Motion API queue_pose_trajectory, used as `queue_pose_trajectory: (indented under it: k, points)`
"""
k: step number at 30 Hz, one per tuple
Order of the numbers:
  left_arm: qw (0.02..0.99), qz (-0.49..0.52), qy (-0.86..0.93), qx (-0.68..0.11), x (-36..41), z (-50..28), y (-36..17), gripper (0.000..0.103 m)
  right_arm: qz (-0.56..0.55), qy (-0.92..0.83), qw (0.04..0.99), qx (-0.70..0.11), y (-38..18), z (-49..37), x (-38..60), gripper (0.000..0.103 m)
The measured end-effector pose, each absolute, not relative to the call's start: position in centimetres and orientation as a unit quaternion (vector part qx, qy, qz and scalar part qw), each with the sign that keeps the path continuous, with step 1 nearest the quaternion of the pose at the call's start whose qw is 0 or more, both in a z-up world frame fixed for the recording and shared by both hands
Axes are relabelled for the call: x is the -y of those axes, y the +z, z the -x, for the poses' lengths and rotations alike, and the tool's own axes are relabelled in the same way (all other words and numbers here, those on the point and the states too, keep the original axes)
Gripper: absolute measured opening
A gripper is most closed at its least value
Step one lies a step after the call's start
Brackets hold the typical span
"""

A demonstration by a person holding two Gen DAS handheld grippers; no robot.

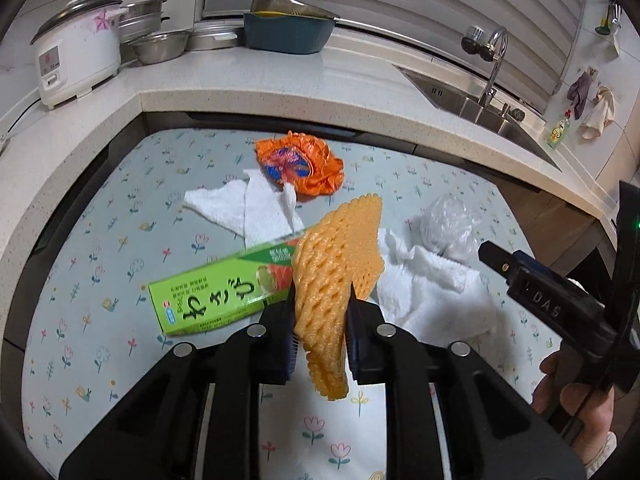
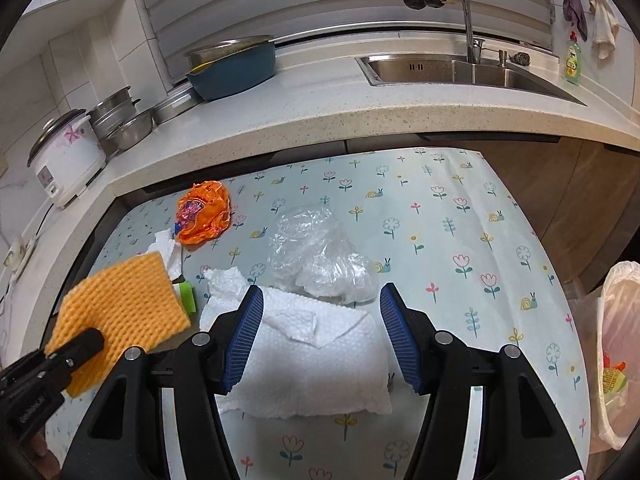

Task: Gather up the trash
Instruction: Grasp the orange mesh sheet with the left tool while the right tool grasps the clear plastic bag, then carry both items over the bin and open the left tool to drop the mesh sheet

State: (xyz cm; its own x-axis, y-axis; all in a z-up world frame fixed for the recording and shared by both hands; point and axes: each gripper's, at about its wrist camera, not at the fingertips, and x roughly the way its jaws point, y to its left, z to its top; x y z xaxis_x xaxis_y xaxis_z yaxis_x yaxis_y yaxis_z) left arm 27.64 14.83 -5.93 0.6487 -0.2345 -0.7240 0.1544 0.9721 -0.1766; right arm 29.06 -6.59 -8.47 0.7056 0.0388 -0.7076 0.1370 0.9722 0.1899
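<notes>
My left gripper (image 1: 322,300) is shut on an orange foam fruit net (image 1: 340,256) and holds it above the floral table; the net also shows in the right wrist view (image 2: 128,300). My right gripper (image 2: 322,300) is open and empty above a white paper towel (image 2: 320,360), with a crumpled clear plastic bag (image 2: 320,252) just beyond it. A green wasabi box (image 1: 216,292), another white paper towel (image 1: 248,208) and a crumpled orange wrapper (image 1: 304,160) lie on the table. A white-lined trash bin (image 2: 616,344) stands at the table's right edge.
The table (image 2: 440,240) has a floral cloth and sits against a stone counter (image 2: 320,108). On the counter are a rice cooker (image 1: 76,52), metal bowls (image 1: 160,44), a blue basin (image 1: 288,32) and a sink with faucet (image 2: 460,68).
</notes>
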Motion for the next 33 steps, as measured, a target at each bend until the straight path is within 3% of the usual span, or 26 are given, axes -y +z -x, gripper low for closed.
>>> queue_pose_trajectory:
  k: [11, 13, 15, 16, 20, 21, 33]
  points:
    - [0.913, 0.046, -0.103, -0.391, -12.7, -31.6, -5.6, 0.019, -0.108, -0.024, 0.907, -0.407, -11.4, -33.6, 6.7, 0.057]
    - [0.913, 0.045, -0.105, -0.392, -12.3, -31.9, -5.7, 0.019, -0.107, -0.022, 0.904, -0.413, -12.1, -33.9, 6.9, 0.042]
    - [0.913, 0.045, -0.107, -0.392, -12.1, -32.0, -5.8, 0.019, -0.110, -0.021, 0.903, -0.414, -12.3, -33.9, 7.2, 0.036]
    - [0.912, 0.045, -0.107, -0.392, -12.0, -31.9, -5.7, 0.019, -0.112, -0.021, 0.905, -0.410, -12.2, -33.7, 7.3, 0.027]
    - [0.913, 0.044, -0.111, -0.390, -11.3, -31.4, -5.1, 0.019, -0.114, -0.022, 0.911, -0.396, -10.7, -32.6, 8.0, 0.019]
    - [0.913, 0.043, -0.114, -0.389, -11.1, -31.2, -4.8, 0.019, -0.115, -0.023, 0.913, -0.392, -10.2, -32.2, 8.2, 0.005]
    - [0.921, 0.024, -0.160, -0.356, -5.3, -25.8, 0.1, 0.019, -0.121, -0.048, 0.933, -0.334, -3.8, -24.6, 12.6, 0.005]
